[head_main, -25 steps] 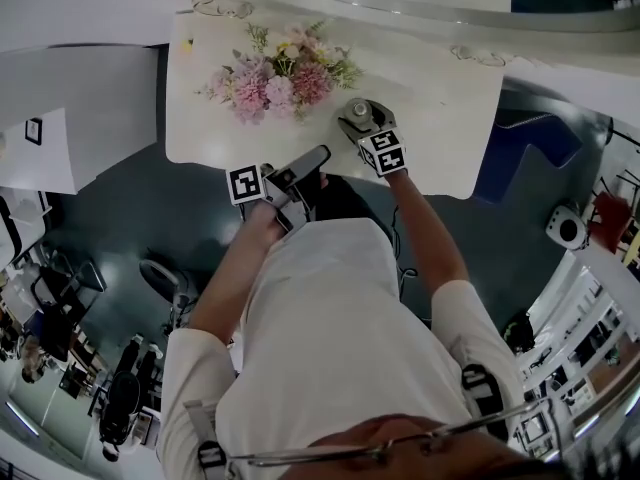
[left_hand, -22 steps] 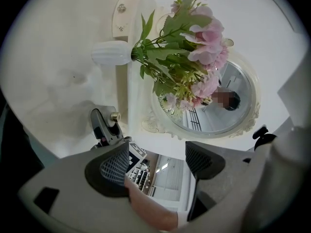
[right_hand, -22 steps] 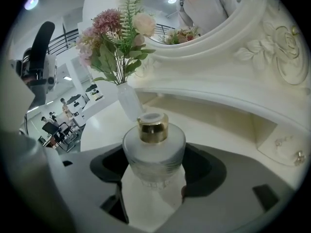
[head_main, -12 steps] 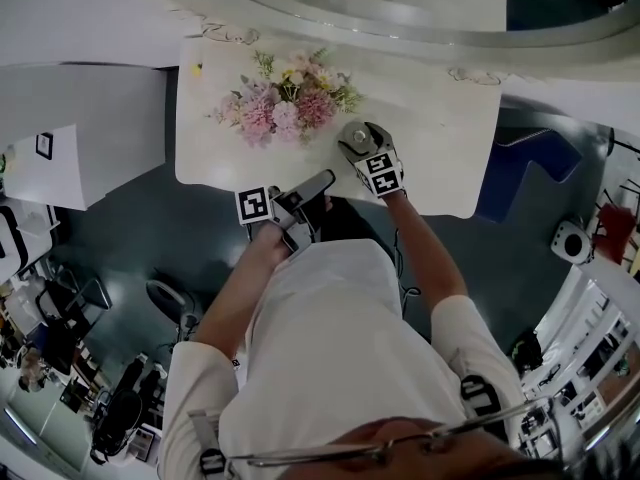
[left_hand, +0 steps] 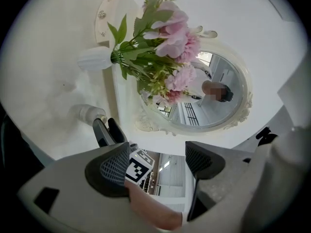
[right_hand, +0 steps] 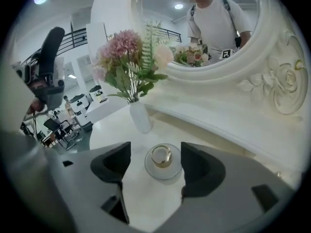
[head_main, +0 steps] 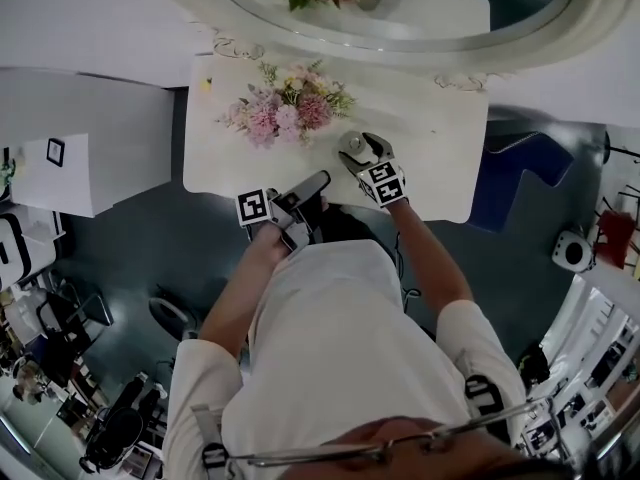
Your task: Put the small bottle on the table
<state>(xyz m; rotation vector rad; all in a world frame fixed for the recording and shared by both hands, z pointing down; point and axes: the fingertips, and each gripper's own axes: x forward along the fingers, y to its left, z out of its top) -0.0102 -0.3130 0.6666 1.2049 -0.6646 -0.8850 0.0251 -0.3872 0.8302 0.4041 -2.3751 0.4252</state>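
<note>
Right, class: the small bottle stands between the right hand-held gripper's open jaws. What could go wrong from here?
1. The right hand-held gripper straddles the small bottle; lifting askew, a jaw could clip and topple it.
2. The flower vase stands close behind; a forward swing might knock it.

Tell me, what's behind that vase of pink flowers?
A big oval mirror in a carved white frame stands behind the white vase and reflects the bouquet. The bouquet covers part of the frame, so that stretch can't be seen.
</note>
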